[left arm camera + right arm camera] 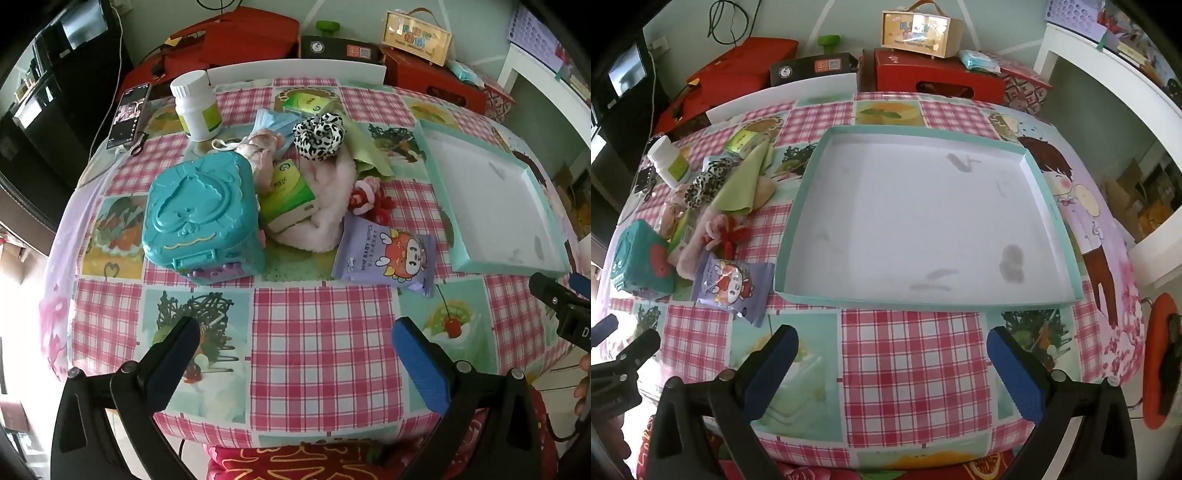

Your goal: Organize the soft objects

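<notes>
Left claw: black arms with blue pads, spread wide apart, nothing between them, hanging over bare checked cloth at the near edge of the desk.
Right claw: same build, pads wide apart and holding nothing, above the near edge just in front of the tray.
Desk: covered by a pink-and-white checked tablecloth with dessert pictures.
Tray: shallow square cardboard box, mint-green walls, white stained floor, nothing in it; it lies on the right half of the desk, well apart from the pile.
Wipes pack: soft lilac packet of baby wipes with a red cartoon figure, lying flat between the pile and the tray, nearest of the soft things to the left claw.
Fluffy cloth: pale pink plush piece under a green-and-white tissue pack.
Small doll: pink and red soft toy, touching the fluffy cloth's right edge.
Scrunchie: black-and-white leopard-print fabric ring, on top of the pile, beside a light green cloth.
Face mask: light blue, partly buried behind the scrunchie.
In the way: a teal plastic toy case stands at the left of the pile, touching it.
Other things: a white pill bottle with a green label and a smartphone sit at the far left; red boxes and a wooden carry-case lie beyond the desk.
</notes>
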`<state>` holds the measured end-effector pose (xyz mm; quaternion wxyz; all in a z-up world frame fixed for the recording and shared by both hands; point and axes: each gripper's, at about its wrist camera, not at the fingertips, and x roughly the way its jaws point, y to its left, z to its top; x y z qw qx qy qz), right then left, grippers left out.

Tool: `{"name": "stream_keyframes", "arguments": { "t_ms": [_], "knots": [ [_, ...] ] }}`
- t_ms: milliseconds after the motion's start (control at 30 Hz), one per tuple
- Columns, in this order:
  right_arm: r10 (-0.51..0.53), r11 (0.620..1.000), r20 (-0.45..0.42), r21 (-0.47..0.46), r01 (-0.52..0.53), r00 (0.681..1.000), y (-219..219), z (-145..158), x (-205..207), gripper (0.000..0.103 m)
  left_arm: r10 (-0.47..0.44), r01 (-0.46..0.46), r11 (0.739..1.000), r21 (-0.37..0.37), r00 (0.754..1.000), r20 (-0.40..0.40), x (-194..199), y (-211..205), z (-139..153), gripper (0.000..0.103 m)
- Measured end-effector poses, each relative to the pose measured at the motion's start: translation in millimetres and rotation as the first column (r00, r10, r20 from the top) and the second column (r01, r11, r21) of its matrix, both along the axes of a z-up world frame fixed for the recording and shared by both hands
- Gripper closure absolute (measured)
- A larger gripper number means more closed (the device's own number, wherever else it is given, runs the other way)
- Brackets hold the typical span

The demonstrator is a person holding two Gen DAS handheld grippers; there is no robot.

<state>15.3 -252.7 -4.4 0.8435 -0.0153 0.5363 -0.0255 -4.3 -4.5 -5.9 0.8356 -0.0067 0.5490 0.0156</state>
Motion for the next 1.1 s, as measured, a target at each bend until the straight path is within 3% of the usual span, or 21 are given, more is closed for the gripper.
{"name": "stream_keyframes", "arguments": {
  "t_ms": [567,1100],
  "knots": [
    [-0.002,1.000,-0.020,0.009,0.002,1.000,1.0,-9.8,0.2,0.000,0.004,-0.004,1.000,0.002,1.000,-0.004,1.3,-4.9,-4.9,0.000],
    [-0.001,1.000,-0.009,0.016,0.002,1.000,0.2,-8.2,-0.8,0.000,-0.011,0.011,0.999,-0.043,1.000,0.006,0.1,-3.6,-5.6,0.000]
  ]
}}
